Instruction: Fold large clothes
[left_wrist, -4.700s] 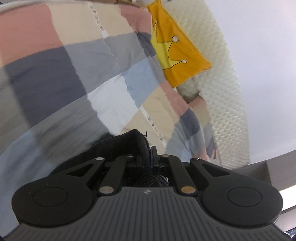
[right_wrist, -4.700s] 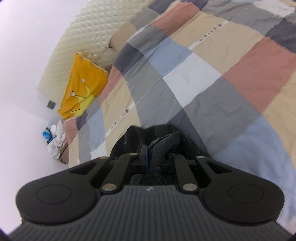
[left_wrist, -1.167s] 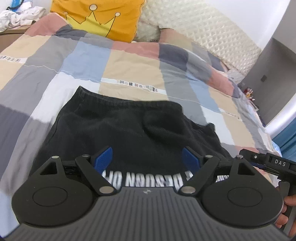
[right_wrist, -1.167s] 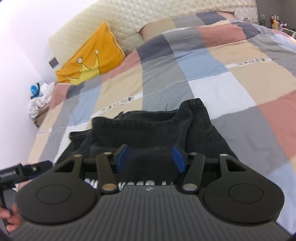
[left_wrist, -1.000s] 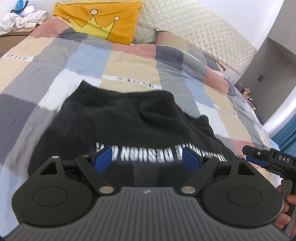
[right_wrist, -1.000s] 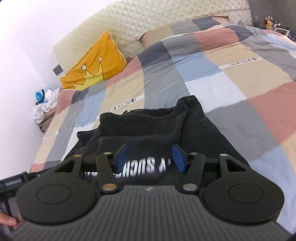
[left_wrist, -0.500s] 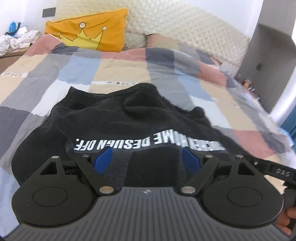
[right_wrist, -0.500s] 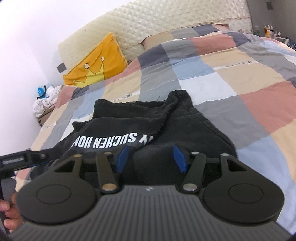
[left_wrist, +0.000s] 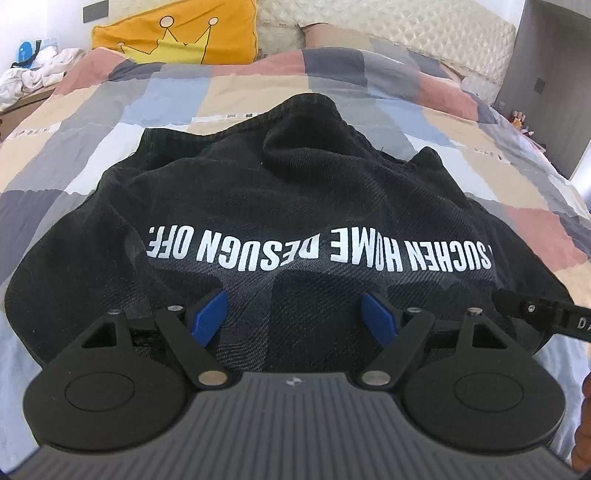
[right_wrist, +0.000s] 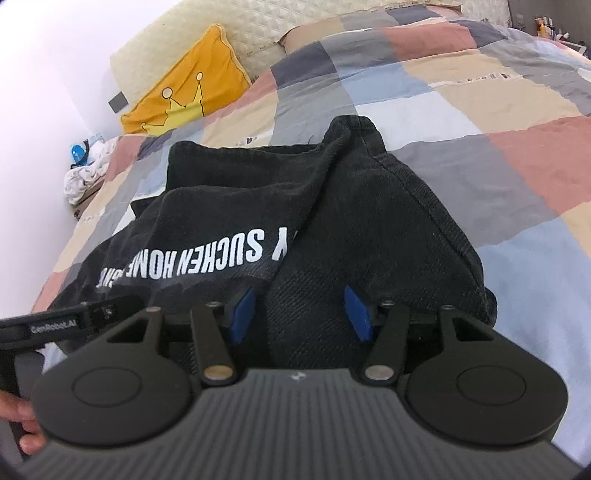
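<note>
Left gripper (left_wrist: 295, 314): matte black linkage arms w/ round silver pivot pins, two big disc-shaped hubs, ribbed dark-grey housing w/ small white logo at centre. Blue pads (left_wrist: 208, 314) on fingertips. Right gripper (right_wrist: 299, 314): same build, blue pads (right_wrist: 242, 315), silver pins, ribbed grey body. Black side bar w/ white "GenRobot.AI" lettering at left edge of right view. Bare skin of fingers (right_wrist: 22, 424) near bottom-left corner.

Bed (left_wrist: 110, 110) with patchwork cover of grey, blue, beige, pink squares fills frame. Black garment (left_wrist: 295, 192), white lettering, folded at lower centre. Yellow crown pillow (left_wrist: 177, 33) upper left against quilted headboard (left_wrist: 424, 33).
</note>
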